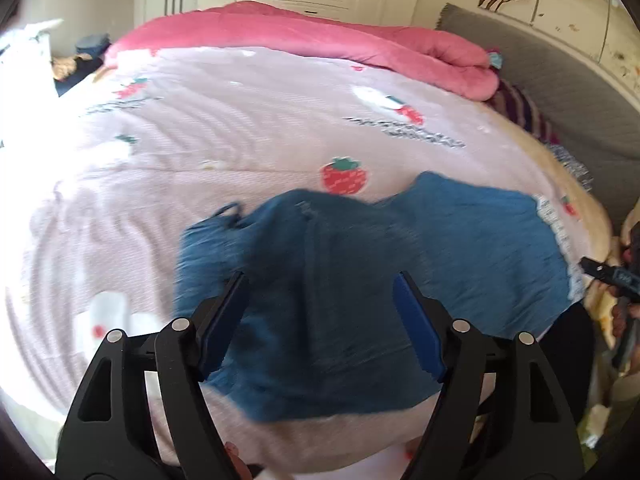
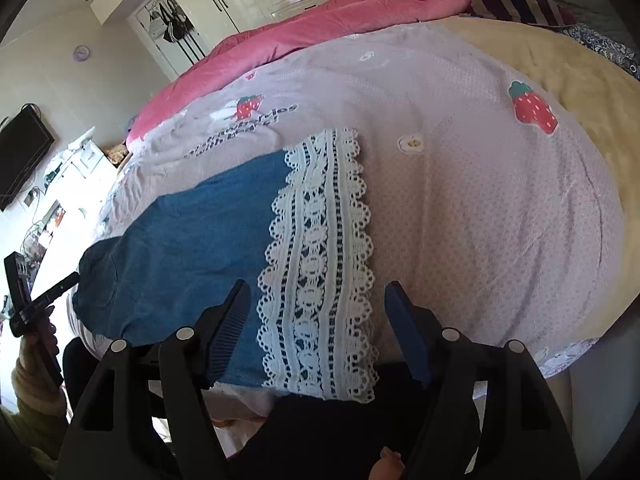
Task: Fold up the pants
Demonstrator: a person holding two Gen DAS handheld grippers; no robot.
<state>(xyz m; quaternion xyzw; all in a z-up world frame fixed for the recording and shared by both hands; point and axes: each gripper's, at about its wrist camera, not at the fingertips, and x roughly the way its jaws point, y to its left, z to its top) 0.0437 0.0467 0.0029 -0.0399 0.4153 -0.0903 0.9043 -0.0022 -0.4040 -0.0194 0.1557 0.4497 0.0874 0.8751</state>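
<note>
Bed with strawberry-print sheet (image 1: 240, 128), pink quilt (image 1: 304, 36) bunched along the far side. Blue pants (image 1: 328, 288) lie flat near the front edge — white lace cuff (image 2: 320, 264) at the right end. Left gripper (image 1: 320, 320) and right gripper (image 2: 316, 328) both spread wide above the fabric, holding nothing.

Bed (image 1: 240, 128) (pants (image 1: 328, 280), pink quilt (image 1: 304, 36))
</note>
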